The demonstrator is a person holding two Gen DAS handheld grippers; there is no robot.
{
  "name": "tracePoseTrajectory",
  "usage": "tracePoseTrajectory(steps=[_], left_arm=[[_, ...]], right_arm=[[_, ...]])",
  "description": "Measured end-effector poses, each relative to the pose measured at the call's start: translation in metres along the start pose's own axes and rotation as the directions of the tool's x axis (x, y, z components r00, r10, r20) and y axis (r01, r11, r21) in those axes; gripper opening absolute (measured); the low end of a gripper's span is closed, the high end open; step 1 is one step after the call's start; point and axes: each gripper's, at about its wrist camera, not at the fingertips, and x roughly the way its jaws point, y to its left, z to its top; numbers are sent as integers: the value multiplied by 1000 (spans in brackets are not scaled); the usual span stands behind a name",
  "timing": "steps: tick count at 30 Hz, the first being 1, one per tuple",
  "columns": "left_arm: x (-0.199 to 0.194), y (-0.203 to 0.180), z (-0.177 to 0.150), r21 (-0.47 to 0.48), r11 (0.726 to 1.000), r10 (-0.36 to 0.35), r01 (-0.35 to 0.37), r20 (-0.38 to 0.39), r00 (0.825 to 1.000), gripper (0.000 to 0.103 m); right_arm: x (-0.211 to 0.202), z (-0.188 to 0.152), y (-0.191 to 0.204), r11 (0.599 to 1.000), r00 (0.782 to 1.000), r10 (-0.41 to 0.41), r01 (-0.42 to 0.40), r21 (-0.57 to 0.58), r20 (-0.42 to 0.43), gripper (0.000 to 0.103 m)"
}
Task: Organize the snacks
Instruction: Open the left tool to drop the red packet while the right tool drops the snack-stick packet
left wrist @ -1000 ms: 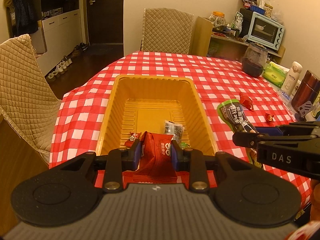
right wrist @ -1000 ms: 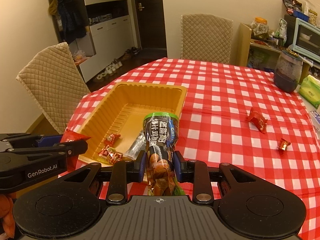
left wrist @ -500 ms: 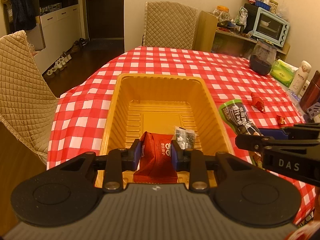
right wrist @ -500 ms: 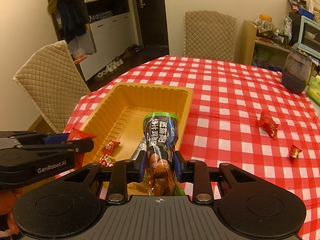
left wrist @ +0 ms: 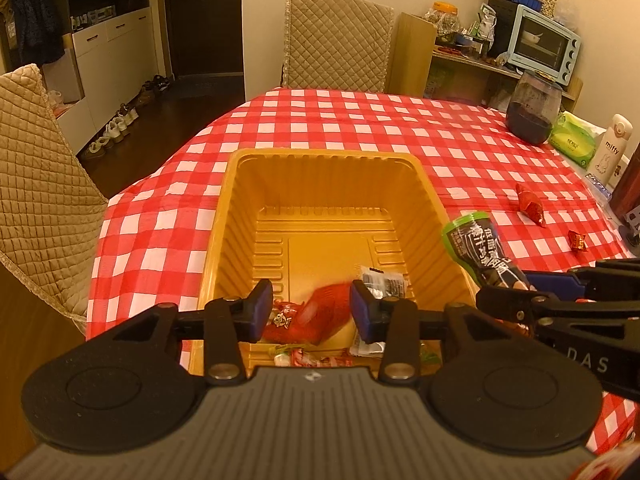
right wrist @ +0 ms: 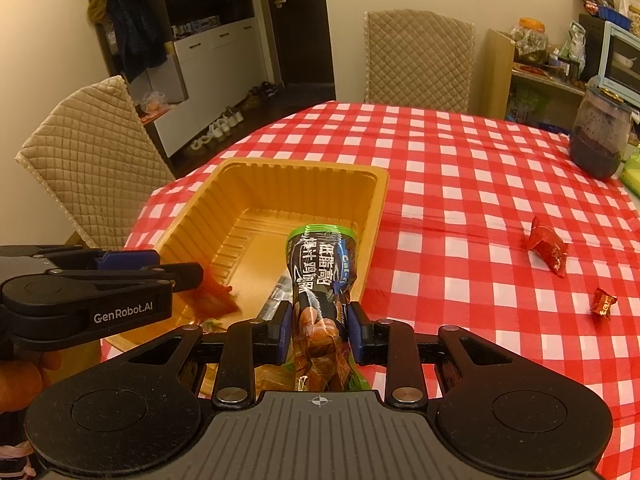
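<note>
An orange plastic tray (left wrist: 224, 216) (right wrist: 376, 200) sits on the red checked tablecloth. My left gripper (left wrist: 311, 312) hangs open over the tray's near end; a blurred red snack packet (left wrist: 326, 312) (right wrist: 214, 298) is falling free below its jaws. A black-and-white packet (left wrist: 382, 280) and small wrapped sweets (left wrist: 284, 316) lie in the tray. My right gripper (right wrist: 319, 330) is shut on a dark green-topped snack pouch (right wrist: 320, 276) (left wrist: 480, 248), held upright at the tray's right rim.
Two red wrapped snacks (right wrist: 546, 246) (right wrist: 603, 304) lie on the cloth to the right. A dark jar (left wrist: 530, 108), a green tissue pack (left wrist: 572, 142) and a white bottle (left wrist: 610, 152) stand at the far right. Quilted chairs (left wrist: 336, 44) (left wrist: 36, 184) flank the table.
My left gripper has opened and let go of the red packet, which drops into the tray. Both grippers have moved slightly forward; the right still holds its pouch.
</note>
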Motion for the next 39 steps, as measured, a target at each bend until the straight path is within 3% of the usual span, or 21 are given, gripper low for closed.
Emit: tracePoseTrajectory(steps=[32,39], left_arm=[[-15,21,-6,-11,999,39,-39,13,999,43],[-16,26,-5,-24,999,46,-45,15,999,44]], right_arm=[[9,15,14,999,999,35,-36,16,22,30],[17,21,13,993,994,107,-109,53,36,30]])
